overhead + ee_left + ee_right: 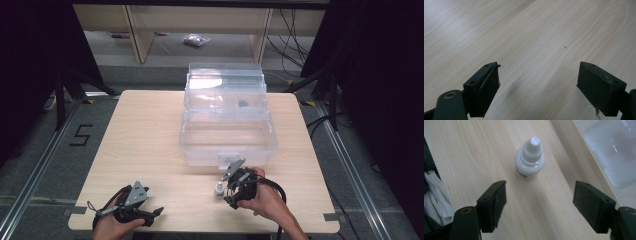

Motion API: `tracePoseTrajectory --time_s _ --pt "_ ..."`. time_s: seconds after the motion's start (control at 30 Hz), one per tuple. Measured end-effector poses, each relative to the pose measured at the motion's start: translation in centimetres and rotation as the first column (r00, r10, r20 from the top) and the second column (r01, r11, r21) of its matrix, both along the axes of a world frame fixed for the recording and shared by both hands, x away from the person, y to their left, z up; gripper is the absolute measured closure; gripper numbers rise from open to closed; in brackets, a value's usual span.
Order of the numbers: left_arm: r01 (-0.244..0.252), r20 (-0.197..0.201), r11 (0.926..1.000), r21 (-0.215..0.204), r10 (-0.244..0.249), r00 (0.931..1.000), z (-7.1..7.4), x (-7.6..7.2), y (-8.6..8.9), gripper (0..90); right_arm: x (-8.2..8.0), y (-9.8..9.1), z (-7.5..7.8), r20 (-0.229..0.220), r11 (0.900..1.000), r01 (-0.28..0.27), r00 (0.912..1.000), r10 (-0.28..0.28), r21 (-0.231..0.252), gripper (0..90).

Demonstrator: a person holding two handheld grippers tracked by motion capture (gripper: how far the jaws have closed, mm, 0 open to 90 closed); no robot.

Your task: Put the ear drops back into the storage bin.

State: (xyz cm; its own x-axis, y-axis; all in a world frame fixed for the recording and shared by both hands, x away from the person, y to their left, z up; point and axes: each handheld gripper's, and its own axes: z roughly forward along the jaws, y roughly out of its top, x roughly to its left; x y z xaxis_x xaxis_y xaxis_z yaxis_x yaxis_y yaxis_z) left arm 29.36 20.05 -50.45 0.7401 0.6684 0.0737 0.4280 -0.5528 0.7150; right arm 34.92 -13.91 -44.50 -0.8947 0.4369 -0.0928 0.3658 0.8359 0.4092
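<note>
A small white dropper bottle stands upright on the wooden table, just in front of a clear plastic box. My right gripper is right beside it, open. In the right gripper view the bottle stands a little beyond the fingertips, not between the pads. My left gripper rests near the table's front left edge, open, with bare wood between its jaws.
The clear lidded storage box sits at the table's middle back, its front latch close to the right gripper. A white cloth or sleeve shows at the left of the right gripper view. Cables and shelving lie on the floor behind the table.
</note>
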Motion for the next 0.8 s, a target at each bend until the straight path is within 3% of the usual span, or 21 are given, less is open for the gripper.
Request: tracePoseTrajectory --time_s 0.8 --pt "0.000 0.002 1.0000 -0.001 0.000 1.0000 0.0 0.0 0.1 17.3 1.0 2.8 -0.3 -0.037 0.9944 -0.085 0.9959 0.083 -0.063 38.7"
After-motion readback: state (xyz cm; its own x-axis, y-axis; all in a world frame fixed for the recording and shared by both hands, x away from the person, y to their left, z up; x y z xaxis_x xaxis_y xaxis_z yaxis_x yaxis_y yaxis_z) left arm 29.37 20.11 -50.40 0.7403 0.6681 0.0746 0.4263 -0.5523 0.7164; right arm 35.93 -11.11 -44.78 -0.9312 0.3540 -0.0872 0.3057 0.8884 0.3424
